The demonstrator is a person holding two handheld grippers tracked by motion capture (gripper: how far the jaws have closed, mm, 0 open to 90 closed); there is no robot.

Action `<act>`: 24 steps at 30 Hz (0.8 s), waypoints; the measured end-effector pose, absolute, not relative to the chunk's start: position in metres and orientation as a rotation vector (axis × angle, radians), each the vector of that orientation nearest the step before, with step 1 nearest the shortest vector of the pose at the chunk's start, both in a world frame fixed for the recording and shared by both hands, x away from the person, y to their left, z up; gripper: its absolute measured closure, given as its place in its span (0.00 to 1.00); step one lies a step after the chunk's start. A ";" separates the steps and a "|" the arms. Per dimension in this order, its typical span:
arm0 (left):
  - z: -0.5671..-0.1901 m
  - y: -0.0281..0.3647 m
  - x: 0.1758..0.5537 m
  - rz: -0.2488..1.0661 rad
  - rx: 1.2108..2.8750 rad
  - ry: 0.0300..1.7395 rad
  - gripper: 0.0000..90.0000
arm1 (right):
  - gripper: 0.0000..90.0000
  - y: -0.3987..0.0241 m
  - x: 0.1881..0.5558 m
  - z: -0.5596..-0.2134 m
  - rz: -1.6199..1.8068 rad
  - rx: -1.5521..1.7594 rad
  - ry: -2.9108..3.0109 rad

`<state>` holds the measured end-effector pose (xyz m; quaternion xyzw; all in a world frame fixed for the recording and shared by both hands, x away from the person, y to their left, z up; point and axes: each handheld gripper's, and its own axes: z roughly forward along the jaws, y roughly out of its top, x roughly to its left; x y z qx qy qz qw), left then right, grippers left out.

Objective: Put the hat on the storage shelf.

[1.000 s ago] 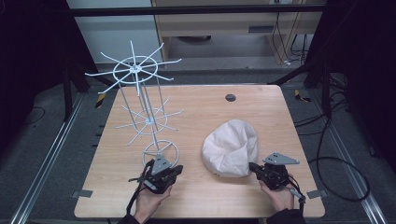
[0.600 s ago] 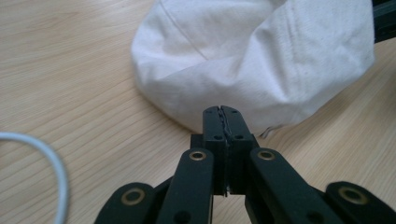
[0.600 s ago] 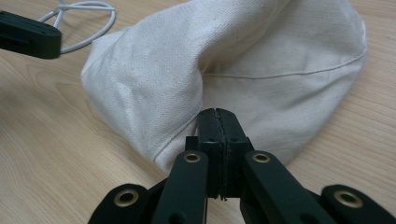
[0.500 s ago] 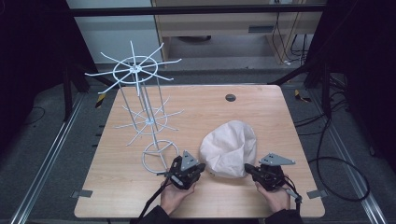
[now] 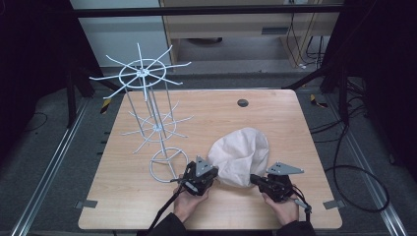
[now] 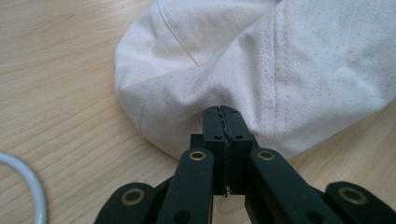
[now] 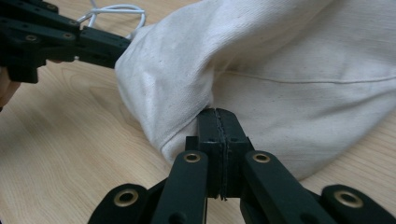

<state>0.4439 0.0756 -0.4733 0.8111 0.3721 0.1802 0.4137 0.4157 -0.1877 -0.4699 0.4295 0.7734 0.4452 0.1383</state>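
— Since a second ago our left gripper [image 5: 205, 173] is sitting much further in from the rack's foot, with its nose now against the near-left edge of the cream cloth hat [image 5: 240, 156]. Our right gripper [image 5: 255, 179] is keeping its place at the near-right edge.

— Are we pinching the cloth on either side?

— We are seeing both pairs of jaws pressed flat together in the two gripper views, tips touching the fabric's fold, with no cloth showing between them (a thin hem could be hiding in the seam, but we cannot tell that). So we are reading them as closed on nothing.

— Why one on each side?

— We are judging that we are bracketing the hat so that two grips along the near rim can lift it open and level, rather than letting it sag from one corner.

— And where is it lying?

— It is resting crumpled on the wooden table [image 5: 295, 128], near the front edge, between our hands. The white wire rack [image 5: 147, 98] is standing well apart at the left, its arms bare, which is probably where the hat is heading.

— So the jaws need opening first.

— Yes, we are thinking so.
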 end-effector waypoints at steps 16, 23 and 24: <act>-0.462 0.090 0.454 0.431 1.962 0.977 0.96 | 0.97 -0.180 0.421 -0.467 1.316 1.242 2.203; -0.440 0.078 0.445 0.438 1.962 0.885 0.71 | 0.90 -0.224 0.419 -0.462 1.221 1.327 2.049; -0.437 0.074 0.445 0.434 1.962 0.873 0.64 | 0.89 -0.230 0.419 -0.462 1.209 1.341 2.031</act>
